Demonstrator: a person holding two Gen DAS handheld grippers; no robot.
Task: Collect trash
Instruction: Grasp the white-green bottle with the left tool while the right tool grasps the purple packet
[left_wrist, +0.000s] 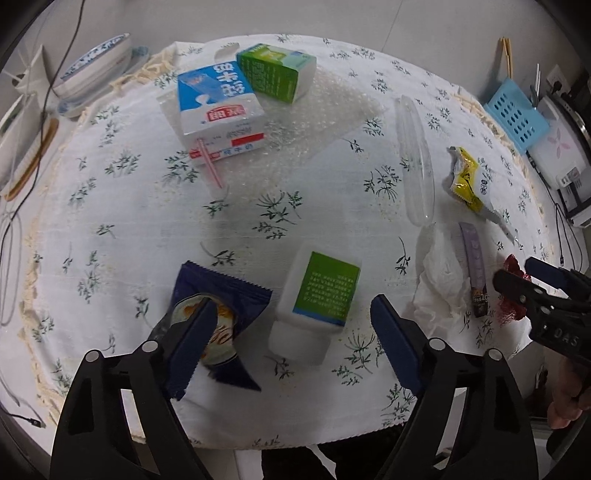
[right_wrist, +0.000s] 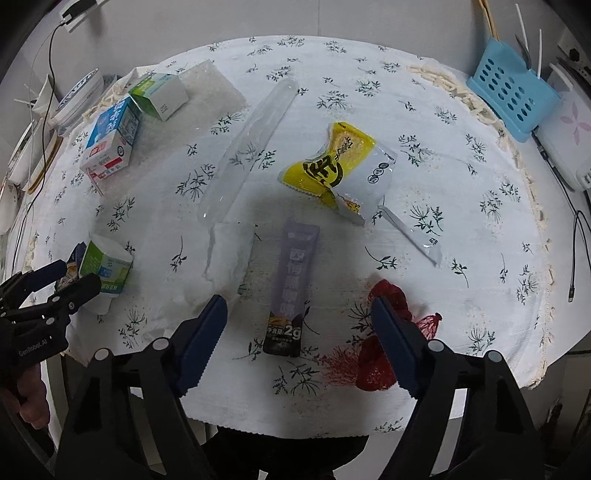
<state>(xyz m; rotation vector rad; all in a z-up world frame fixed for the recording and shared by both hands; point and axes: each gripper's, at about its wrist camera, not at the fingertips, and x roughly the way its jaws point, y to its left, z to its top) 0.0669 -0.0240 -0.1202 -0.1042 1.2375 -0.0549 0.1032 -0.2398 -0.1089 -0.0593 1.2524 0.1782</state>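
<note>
My left gripper (left_wrist: 291, 314) is open and points down at the flowered tablecloth (left_wrist: 155, 229). A green-and-white carton (left_wrist: 317, 295) lies between its fingers, touched by neither pad; the left finger (left_wrist: 195, 332) overlaps a dark blue snack wrapper (left_wrist: 225, 291). My right gripper (right_wrist: 299, 306) is open over a purple sachet (right_wrist: 291, 280), with a red net bag (right_wrist: 380, 358) under its right finger (right_wrist: 391, 339). Further off lie a crumpled tissue (right_wrist: 229, 254), a yellow wrapper (right_wrist: 340, 166), a clear plastic sleeve (right_wrist: 251, 140), a blue milk carton (left_wrist: 218, 107) and a green box (left_wrist: 277, 70).
Bubble wrap (left_wrist: 332, 107) lies under the far cartons. Blue-patterned bowls (left_wrist: 96, 62) stand at the far left, and a blue slotted basket (right_wrist: 509, 88) and a white appliance (right_wrist: 569, 140) at the far right. Cables hang along both sides. The table's near edge (right_wrist: 295, 432) runs just below the fingers.
</note>
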